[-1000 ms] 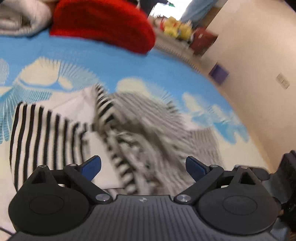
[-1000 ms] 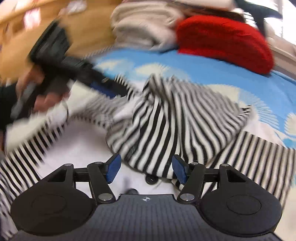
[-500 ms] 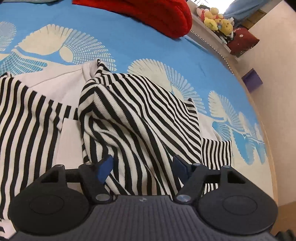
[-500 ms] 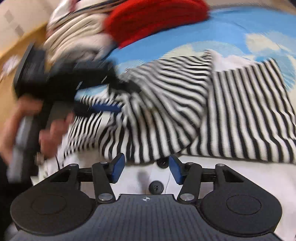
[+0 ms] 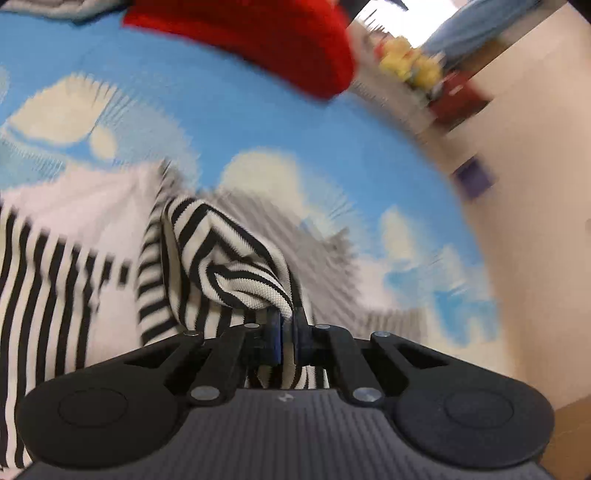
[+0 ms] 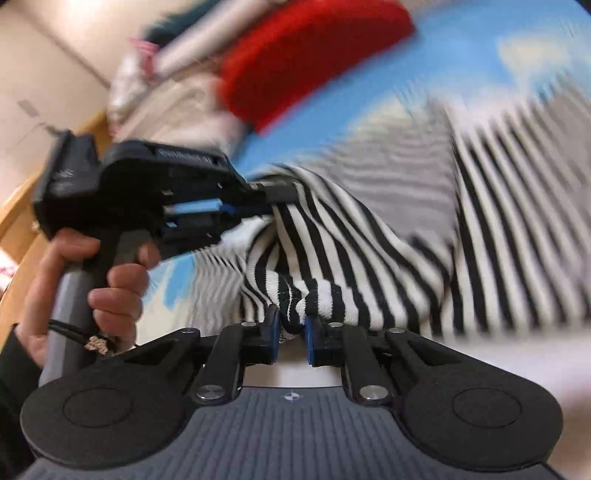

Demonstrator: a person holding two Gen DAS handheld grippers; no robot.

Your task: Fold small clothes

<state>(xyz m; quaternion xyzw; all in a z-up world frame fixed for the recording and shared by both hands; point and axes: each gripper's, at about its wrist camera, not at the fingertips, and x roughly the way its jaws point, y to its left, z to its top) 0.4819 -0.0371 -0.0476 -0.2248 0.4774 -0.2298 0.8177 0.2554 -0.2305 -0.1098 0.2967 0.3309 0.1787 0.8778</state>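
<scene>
Nearest the person, both grippers have just closed on the striped garment [image 6: 369,251]: the right gripper [image 6: 291,328] pinches a bunched fold, the left gripper [image 5: 287,332] clamps another ridge of it. Beyond them the rest of the garment lies spread on the blue patterned bedspread [image 5: 258,122], with a red knit [image 5: 258,33] farther back.

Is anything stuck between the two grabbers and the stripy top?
No, nothing is in the way. The left gripper has just closed on a bunch of the striped top, and the right gripper has just closed on another fold of it. Both sets of pads pinch the cloth directly.
</scene>
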